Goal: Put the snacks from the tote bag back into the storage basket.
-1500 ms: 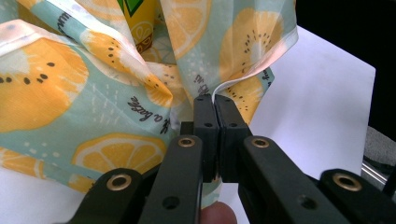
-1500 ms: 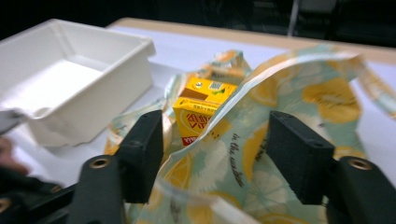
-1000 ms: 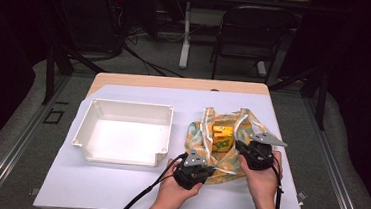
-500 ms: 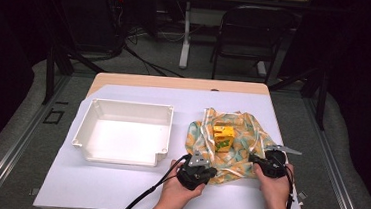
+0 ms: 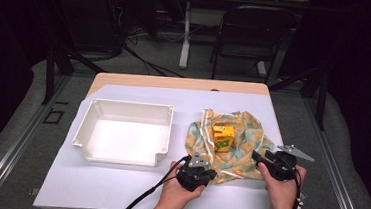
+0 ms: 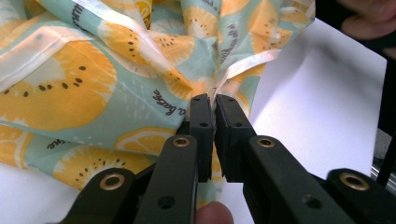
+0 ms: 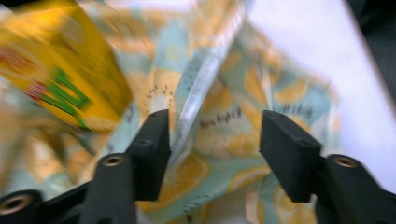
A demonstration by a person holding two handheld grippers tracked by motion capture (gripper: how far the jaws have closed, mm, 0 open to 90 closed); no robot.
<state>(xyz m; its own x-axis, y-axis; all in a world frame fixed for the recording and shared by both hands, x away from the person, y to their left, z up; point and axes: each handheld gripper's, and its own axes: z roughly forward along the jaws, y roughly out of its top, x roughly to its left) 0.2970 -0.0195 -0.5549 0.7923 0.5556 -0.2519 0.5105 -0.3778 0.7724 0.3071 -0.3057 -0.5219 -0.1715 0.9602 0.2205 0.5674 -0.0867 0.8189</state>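
A teal cloth bag printed with orange slices (image 5: 241,139) lies crumpled on the white table cover, right of centre. A yellow carton (image 5: 223,138) stands on top of it, seen blurred at upper left in the right gripper view (image 7: 60,79). My left gripper (image 5: 204,173) is at the bag's near edge, shut on a fold of the bag and its pale ribbon (image 6: 243,70), with the cloth (image 6: 93,84) spreading behind the jaws. My right gripper (image 5: 261,158) sits at the bag's right edge, open, with the bag's cloth (image 7: 219,126) lying between its jaws.
An empty white plastic tray (image 5: 124,134) stands to the left of the bag. The white cover (image 5: 117,184) reaches the table's front edge. A folding chair (image 5: 251,34) and cables are on the floor beyond the table.
My right gripper has drawn back from the top of the bag, toward the near right, and now rests at the bag's right edge. The carton is uncovered. The left gripper has stayed put.
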